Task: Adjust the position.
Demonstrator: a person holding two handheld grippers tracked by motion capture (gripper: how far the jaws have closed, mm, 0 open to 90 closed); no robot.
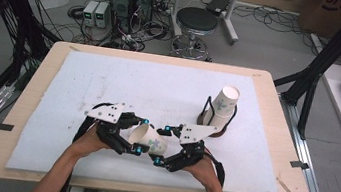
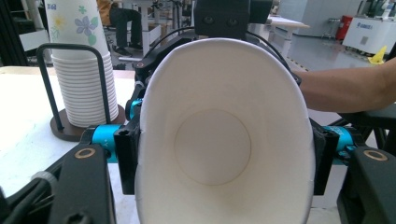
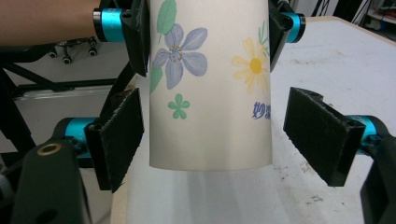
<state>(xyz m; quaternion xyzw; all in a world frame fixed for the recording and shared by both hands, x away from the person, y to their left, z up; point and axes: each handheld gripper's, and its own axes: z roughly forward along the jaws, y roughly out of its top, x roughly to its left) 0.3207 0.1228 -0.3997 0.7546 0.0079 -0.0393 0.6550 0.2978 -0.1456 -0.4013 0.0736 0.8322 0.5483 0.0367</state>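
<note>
Fingers of left gripper (image 1: 134, 134) clamped on empty paper cup (image 1: 148, 139), squeezing its rim oval, low centre of frame above table (image 1: 110, 77). Right gripper (image 1: 167, 146) fingers spread, flanking cup base. Likely a handover; next, closing squarely. Cup stack (image 1: 222, 106) in rack, right of centre.

A white paper cup (image 1: 148, 139) printed with flowers lies on its side above the table, its rim squeezed oval, near the stack of cups (image 1: 221, 105) in a holder.
</note>
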